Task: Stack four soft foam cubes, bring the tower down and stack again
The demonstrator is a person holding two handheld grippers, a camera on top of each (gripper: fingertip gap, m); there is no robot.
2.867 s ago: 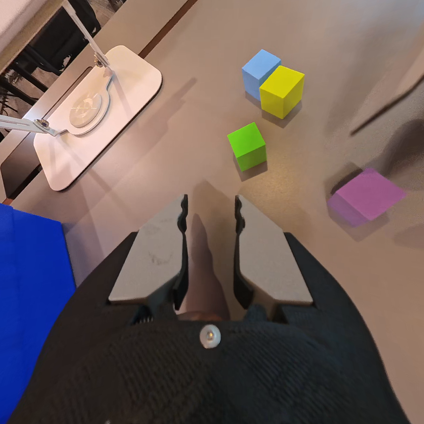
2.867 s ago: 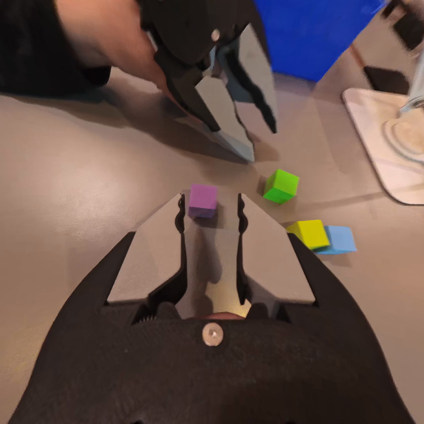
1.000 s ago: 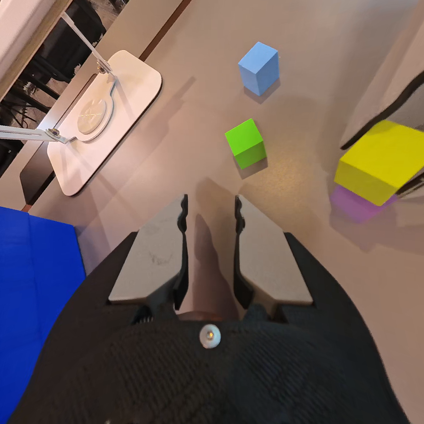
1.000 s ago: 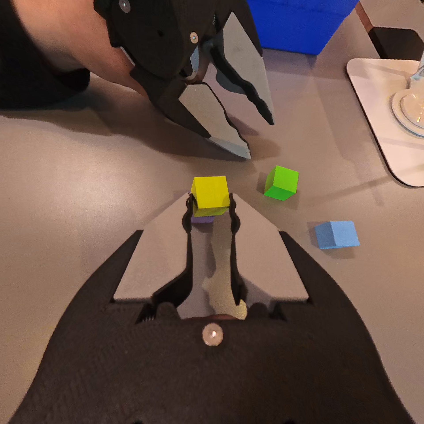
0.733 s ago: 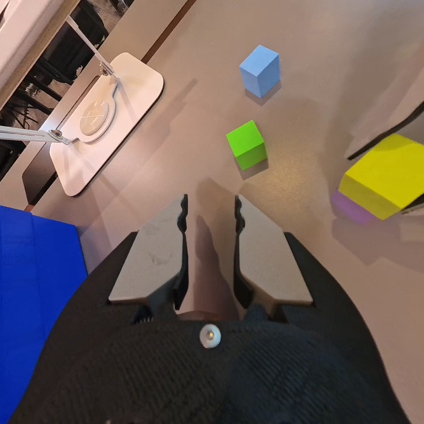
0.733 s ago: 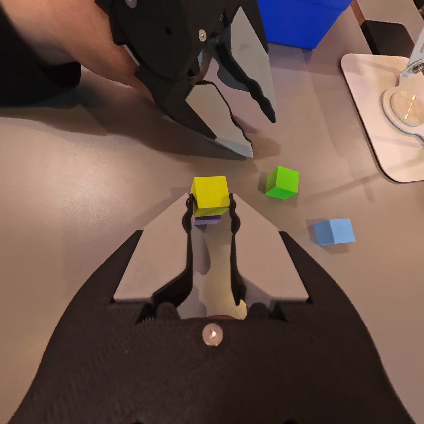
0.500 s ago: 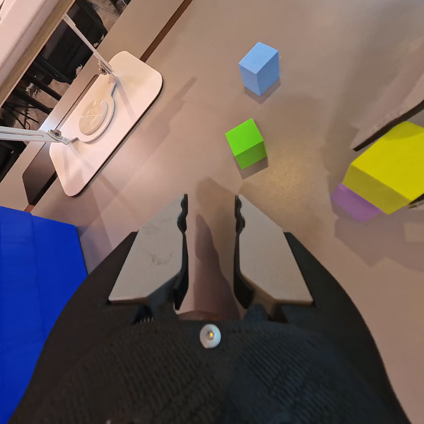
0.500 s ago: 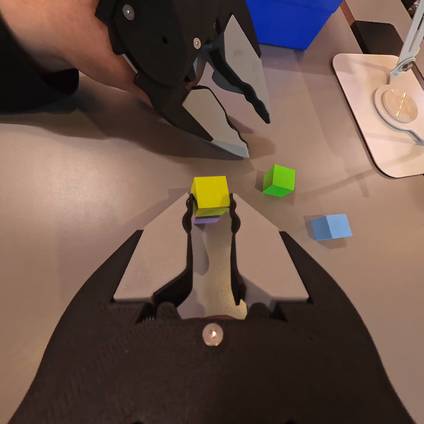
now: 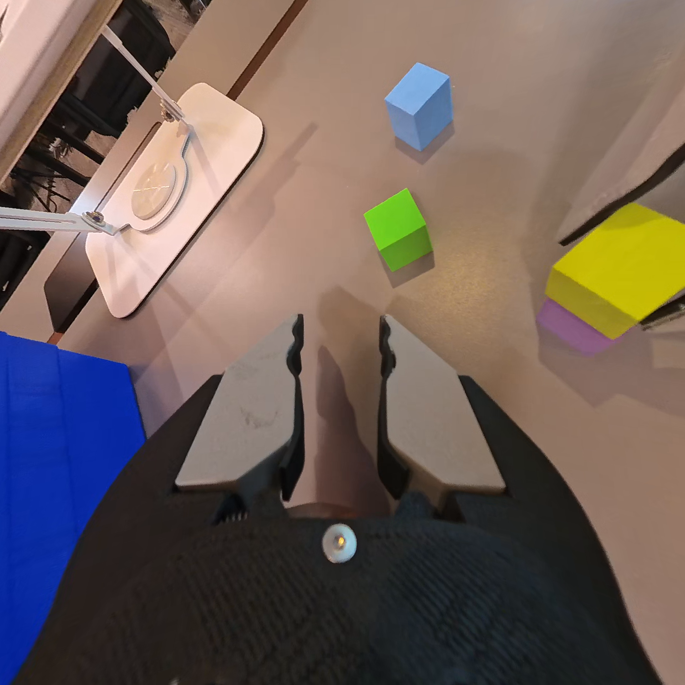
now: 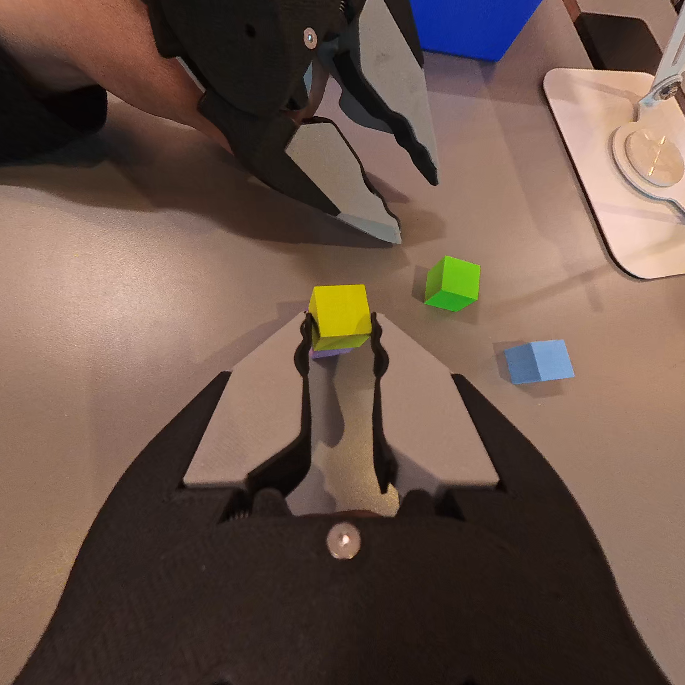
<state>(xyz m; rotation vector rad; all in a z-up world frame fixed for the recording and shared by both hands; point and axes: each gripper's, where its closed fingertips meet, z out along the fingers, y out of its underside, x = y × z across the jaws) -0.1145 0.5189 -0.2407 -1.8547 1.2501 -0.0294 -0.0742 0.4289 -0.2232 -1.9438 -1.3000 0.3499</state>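
My right gripper is shut on the yellow cube and holds it right over the purple cube, which it mostly hides. In the left wrist view the yellow cube sits over the purple cube at the right edge. The green cube and the blue cube lie loose on the table. My left gripper is open and empty, hovering short of the green cube; it also shows in the right wrist view.
A white lamp base with a metal arm stands at the table's edge. A blue box sits beside my left gripper. A person's hand holds the left gripper.
My right gripper took the yellow cube from beside the blue one and carried it over the purple cube, lowering it slightly. The left gripper stayed almost still.
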